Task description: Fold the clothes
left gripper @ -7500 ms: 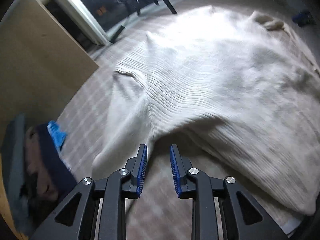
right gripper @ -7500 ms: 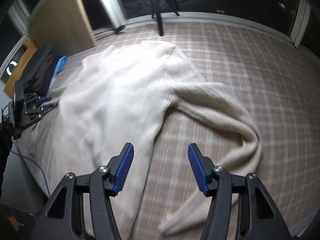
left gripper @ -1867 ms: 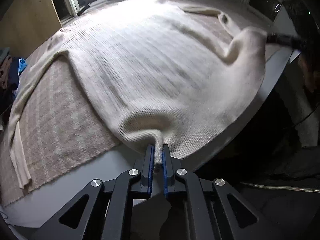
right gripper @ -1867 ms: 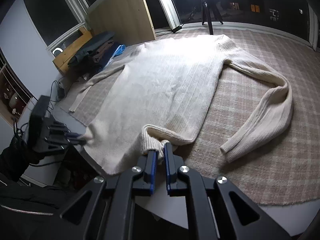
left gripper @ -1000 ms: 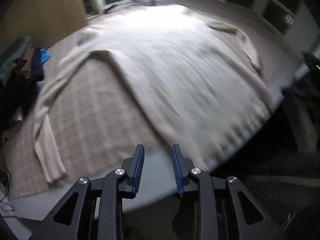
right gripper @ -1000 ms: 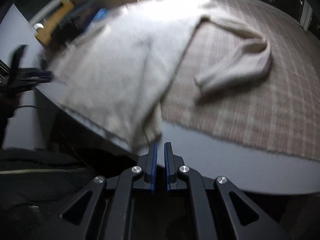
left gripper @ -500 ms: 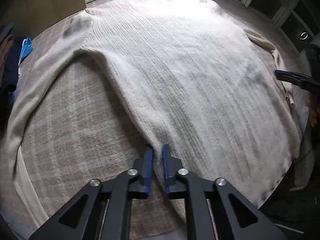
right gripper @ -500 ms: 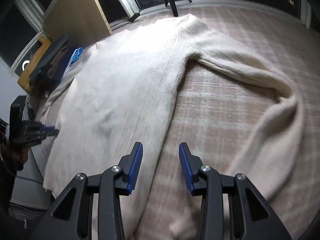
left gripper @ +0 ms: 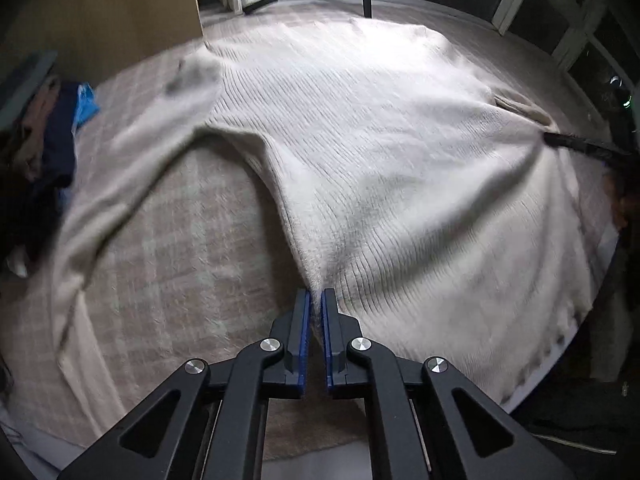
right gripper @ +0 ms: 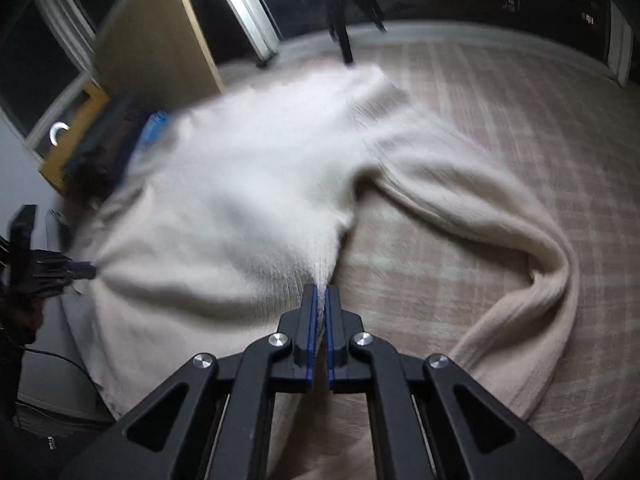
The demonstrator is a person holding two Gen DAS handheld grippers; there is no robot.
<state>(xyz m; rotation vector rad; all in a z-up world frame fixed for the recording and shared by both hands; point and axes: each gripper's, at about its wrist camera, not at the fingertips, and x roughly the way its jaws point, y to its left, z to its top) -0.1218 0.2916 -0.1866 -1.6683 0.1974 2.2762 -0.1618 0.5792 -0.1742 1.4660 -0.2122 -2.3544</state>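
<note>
A cream ribbed sweater lies spread on a plaid cloth. My left gripper is shut on a pinch of its side edge, below the armpit, and the knit rises into a ridge at the pads. My right gripper is shut on the opposite side edge in the same way. Each gripper shows in the other's view: the right one at the far right, the left one at the far left. One sleeve trails left; the other sleeve curls to the right.
The plaid cloth covers the table, whose edge runs close below the sweater's hem. A pile of dark clothes lies at the left by a wooden cabinet. A tripod leg stands at the far side.
My right gripper, open over the sweater's side half a second ago, has shut on the fabric. The left gripper stays shut on its edge, and the knit now pulls up between both.
</note>
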